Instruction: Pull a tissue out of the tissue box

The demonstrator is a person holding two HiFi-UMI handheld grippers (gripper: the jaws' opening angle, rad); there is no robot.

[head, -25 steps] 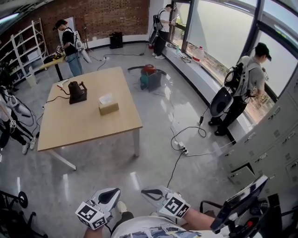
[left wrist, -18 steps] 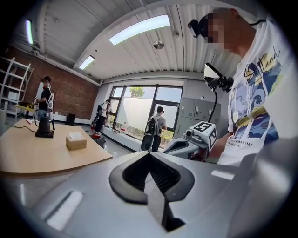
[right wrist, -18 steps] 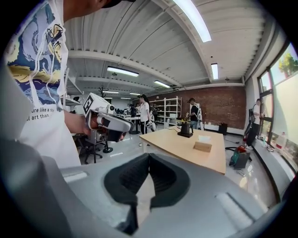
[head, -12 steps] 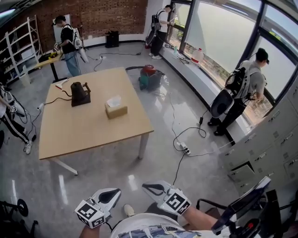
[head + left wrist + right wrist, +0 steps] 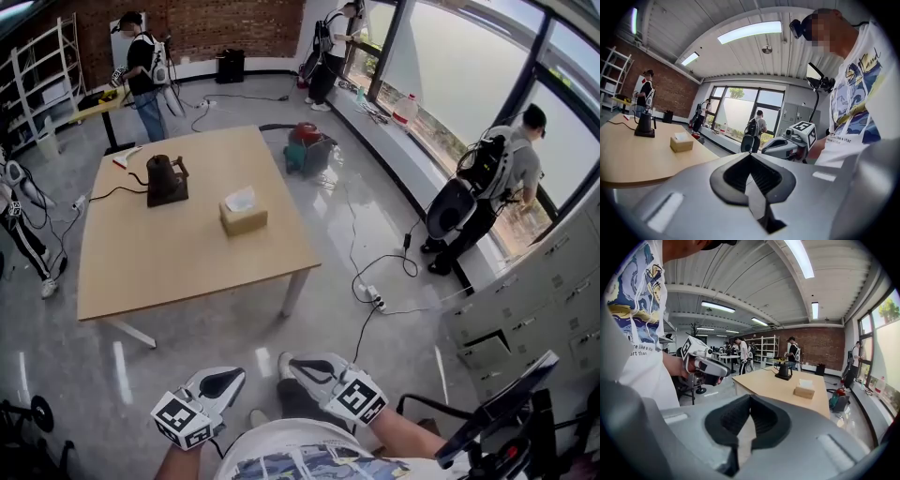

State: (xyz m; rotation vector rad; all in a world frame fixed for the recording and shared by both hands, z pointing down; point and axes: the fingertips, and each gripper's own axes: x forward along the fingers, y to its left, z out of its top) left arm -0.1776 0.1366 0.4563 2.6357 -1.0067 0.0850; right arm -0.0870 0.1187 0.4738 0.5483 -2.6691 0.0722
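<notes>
The tan tissue box (image 5: pixel 243 216), with a white tissue sticking out of its top, stands near the middle of the wooden table (image 5: pixel 187 262), far ahead of me. It also shows as a small box (image 5: pixel 681 143) in the left gripper view and as a small box (image 5: pixel 804 390) in the right gripper view. My left gripper (image 5: pixel 228 377) and right gripper (image 5: pixel 298 364) are held close to my body over the floor, well short of the table. Both are shut with nothing between their jaws. Each sees the other: the right gripper (image 5: pixel 790 143), the left gripper (image 5: pixel 701 364).
A black kettle on a base (image 5: pixel 165 180) with a cable stands on the table left of the box. A power strip and cables (image 5: pixel 373 298) lie on the floor to the right. Several people stand around the room; a red vacuum (image 5: pixel 307 145) sits beyond the table.
The table and tissue box have come closer and shifted slightly right in the head view as I walk toward them. Both grippers stay shut and low near my body.
</notes>
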